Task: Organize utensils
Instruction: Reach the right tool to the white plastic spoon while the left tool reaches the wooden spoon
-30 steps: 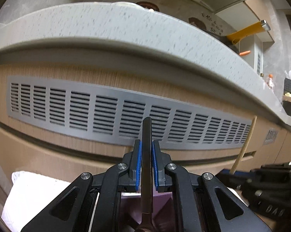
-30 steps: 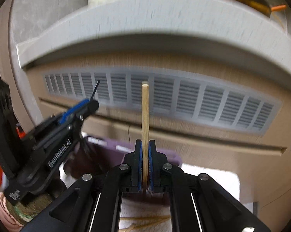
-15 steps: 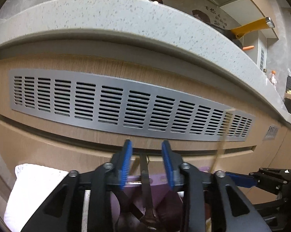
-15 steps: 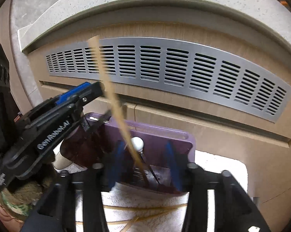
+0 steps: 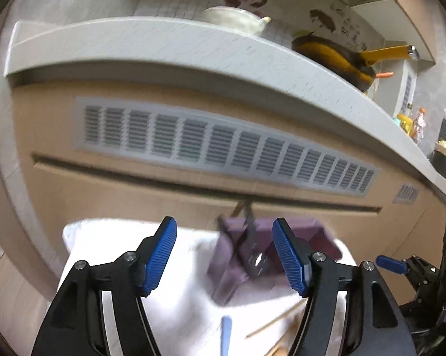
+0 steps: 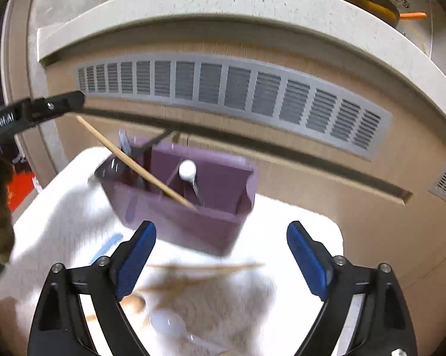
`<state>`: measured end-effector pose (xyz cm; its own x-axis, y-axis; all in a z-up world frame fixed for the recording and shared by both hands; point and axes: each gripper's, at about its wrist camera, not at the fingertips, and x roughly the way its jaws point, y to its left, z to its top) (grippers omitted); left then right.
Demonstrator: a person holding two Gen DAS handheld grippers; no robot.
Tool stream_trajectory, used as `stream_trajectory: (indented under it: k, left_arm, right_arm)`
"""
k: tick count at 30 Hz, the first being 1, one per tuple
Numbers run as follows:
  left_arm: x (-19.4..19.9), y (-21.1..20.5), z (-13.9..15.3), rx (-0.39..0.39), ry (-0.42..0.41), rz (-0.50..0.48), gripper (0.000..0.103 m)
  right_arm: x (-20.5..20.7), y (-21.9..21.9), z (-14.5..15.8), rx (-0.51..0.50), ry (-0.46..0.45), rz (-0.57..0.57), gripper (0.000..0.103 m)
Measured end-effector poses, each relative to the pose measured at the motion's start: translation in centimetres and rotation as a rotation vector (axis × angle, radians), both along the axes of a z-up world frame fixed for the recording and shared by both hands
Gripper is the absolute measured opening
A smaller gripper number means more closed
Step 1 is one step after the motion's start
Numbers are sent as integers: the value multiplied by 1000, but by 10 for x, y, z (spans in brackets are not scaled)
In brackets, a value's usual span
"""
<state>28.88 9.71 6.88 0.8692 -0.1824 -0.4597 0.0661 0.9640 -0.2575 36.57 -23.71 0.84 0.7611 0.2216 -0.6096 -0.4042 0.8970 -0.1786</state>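
Wooden chopsticks (image 6: pixel 205 270) crosswise just ahead of right gripper (image 6: pixel 221 259), nearer than left gripper (image 5: pixel 224 255); both jaws apart, empty.

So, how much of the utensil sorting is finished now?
Partly done: the purple holder contains a chopstick, a dark utensil and a white-tipped one. Both grippers, left and right, are open and empty. Chopsticks and a white spoon remain on the towel.
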Motion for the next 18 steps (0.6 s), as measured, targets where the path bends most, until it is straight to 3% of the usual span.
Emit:
stream_trajectory:
  k: [4, 8, 13, 18]
  left_arm:
    - [-13, 14, -19, -19, 62, 20, 69]
    - [-18, 14, -30, -52, 108, -28, 69]
    - [-30, -3, -37, -10, 102, -103, 69]
    - [-41, -24, -70, 68, 198, -214, 69]
  right_arm:
    - [-13, -4, -14, -23, 46, 7, 89]
    - [-18, -8, -25, -8, 108, 16, 89]
    - [-23, -6, -24, 43, 129, 32, 89]
    - [-28, -4, -37, 54, 170, 64, 89]
